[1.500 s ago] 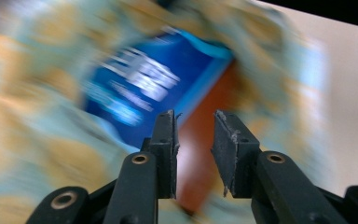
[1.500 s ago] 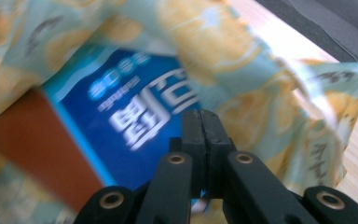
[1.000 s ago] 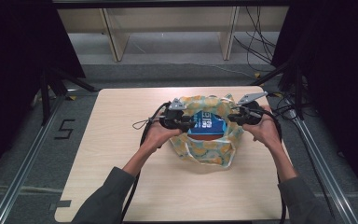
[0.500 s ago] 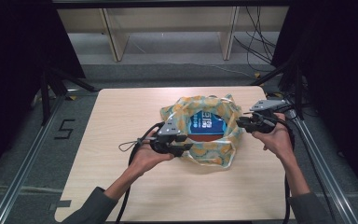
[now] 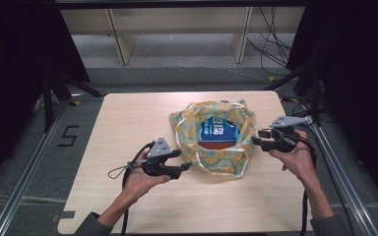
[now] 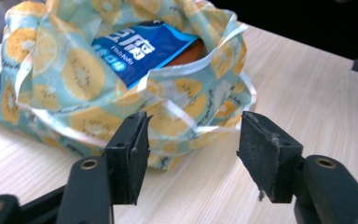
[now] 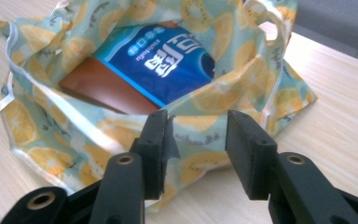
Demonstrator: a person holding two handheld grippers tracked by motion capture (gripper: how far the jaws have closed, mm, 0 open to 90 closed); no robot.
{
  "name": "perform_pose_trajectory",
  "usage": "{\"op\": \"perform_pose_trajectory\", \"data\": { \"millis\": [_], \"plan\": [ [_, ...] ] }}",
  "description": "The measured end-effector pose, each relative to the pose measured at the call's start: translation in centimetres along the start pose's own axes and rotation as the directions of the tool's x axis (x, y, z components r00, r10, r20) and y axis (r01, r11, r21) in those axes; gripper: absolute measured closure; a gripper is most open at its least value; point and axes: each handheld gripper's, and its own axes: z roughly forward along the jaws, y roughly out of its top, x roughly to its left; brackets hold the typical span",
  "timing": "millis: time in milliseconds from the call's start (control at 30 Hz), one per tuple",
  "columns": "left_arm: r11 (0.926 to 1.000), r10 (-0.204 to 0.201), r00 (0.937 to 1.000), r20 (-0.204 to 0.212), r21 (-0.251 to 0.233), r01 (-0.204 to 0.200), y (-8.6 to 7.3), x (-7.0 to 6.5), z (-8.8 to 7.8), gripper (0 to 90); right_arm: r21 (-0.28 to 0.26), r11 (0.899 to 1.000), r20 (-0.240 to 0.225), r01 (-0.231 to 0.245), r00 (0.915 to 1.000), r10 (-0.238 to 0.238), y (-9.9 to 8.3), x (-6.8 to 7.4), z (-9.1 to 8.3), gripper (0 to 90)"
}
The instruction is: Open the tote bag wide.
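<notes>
Compared with a second ago, both hands have backed off the bag (image 5: 212, 137). Back then both grippers were right up at its rim, one on each side; now the left gripper (image 5: 187, 166) sits off the bag's near-left corner and the right gripper (image 5: 256, 139) is just off its right edge. Both sets of jaws have just been opening, and nothing is between them now, so the bag is let go on both sides. It sits slumped in the middle of the table (image 5: 128, 123) with its mouth gaping.

Hard to make out: inside there's a blue packet (image 5: 219, 132) lying on something reddish-brown (image 5: 221, 145), but I can't tell what the brown thing is since the packet and the cloth cover most of it. The print on the packet is too small to read from above.

From the left gripper view you get the fruit-slice pattern, the white trim on the rim and the spread jaws with bare tabletop between them (image 6: 191, 140). The right gripper view (image 7: 198, 140) looks in from the other side and shows far more of the brown slab (image 7: 102, 91) under the packet (image 7: 168, 63). The high view shows both forearms and the trailing cables.
</notes>
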Motion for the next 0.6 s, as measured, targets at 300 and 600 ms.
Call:
{"op": "perform_pose_trajectory", "data": {
  "millis": [300,600],
  "plan": [
    [0.9998,-0.018,0.9991,-0.038,0.000,0.018,-0.7,0.5,-0.4,36.5,-0.002,1.000,-0.021,-0.010,0.9997,0.009,-0.5,0.7,-0.4,55.0],
    [0.9989,-0.044,0.9976,-0.054,0.014,0.044,-1.3,1.1,-0.8,33.5,-0.032,0.999,-0.025,0.040,0.9989,-0.041,-0.7,1.3,-0.1,51.0]
  ]
}}
